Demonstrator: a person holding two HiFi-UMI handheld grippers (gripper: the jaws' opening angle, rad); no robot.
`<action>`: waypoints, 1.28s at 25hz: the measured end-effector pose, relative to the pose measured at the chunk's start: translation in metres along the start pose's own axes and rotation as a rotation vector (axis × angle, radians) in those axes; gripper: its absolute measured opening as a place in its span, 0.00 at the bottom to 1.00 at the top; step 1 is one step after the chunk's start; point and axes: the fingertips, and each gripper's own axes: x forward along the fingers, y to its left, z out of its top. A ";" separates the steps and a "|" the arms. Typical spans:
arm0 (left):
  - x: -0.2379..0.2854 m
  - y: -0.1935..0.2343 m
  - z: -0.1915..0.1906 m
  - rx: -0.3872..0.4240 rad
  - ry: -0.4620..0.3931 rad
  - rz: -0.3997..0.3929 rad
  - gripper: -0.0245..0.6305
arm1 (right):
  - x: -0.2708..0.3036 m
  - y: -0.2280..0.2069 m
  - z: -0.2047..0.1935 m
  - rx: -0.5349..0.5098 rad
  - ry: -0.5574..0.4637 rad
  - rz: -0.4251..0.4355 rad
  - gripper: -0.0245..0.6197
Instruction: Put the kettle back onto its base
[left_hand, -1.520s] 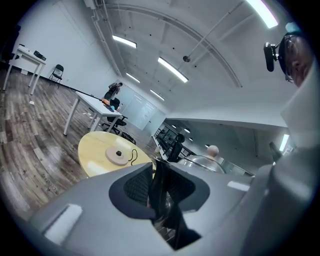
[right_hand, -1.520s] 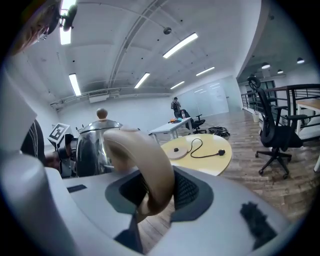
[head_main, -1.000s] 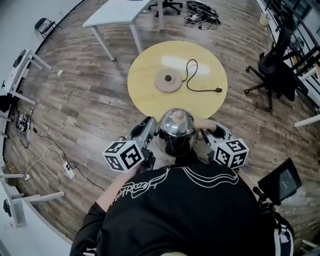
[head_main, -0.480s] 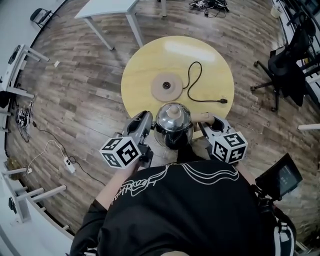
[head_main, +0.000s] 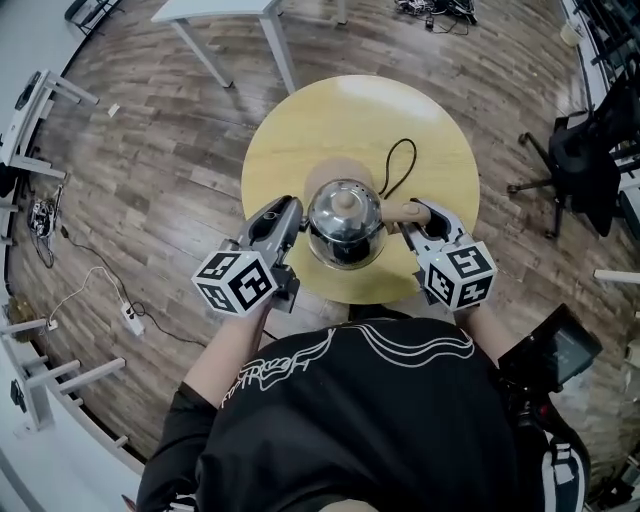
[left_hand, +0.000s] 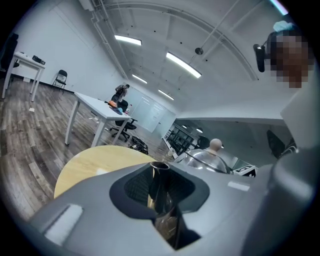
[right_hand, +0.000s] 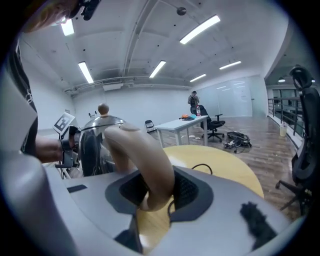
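The kettle (head_main: 345, 225) is held over the near half of the round yellow counter (head_main: 290, 130), carried between both tongs. The left tongs (head_main: 290, 218) are clamped on its dark spout (left_hand: 159, 182), and the right tongs (head_main: 412, 211) are clamped round its pale handle (right_hand: 145, 160). Its long axis, spout to handle, therefore runs straight across from one hand to the other.

The base (head_main: 326, 172) shows only as a tan disc past the kettle's far side (most of it is covered). The coming move looks like a short carry away from the person and then down, with neither hand the nearer. The black cord (head_main: 398, 165) loops just right of the base.

Around the counter lies plank floor (head_main: 150, 170), with a white table (head_main: 215, 15) beyond and an office chair (head_main: 585, 150) to the right.
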 end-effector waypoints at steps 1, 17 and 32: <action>0.005 0.003 0.005 0.018 -0.004 0.000 0.13 | 0.005 -0.004 0.005 -0.016 -0.004 0.002 0.23; 0.063 0.058 0.025 0.145 0.008 0.057 0.13 | 0.085 -0.039 0.017 -0.145 0.070 0.018 0.22; 0.068 0.067 0.011 0.151 0.009 0.062 0.13 | 0.098 -0.045 0.003 -0.162 0.083 0.008 0.22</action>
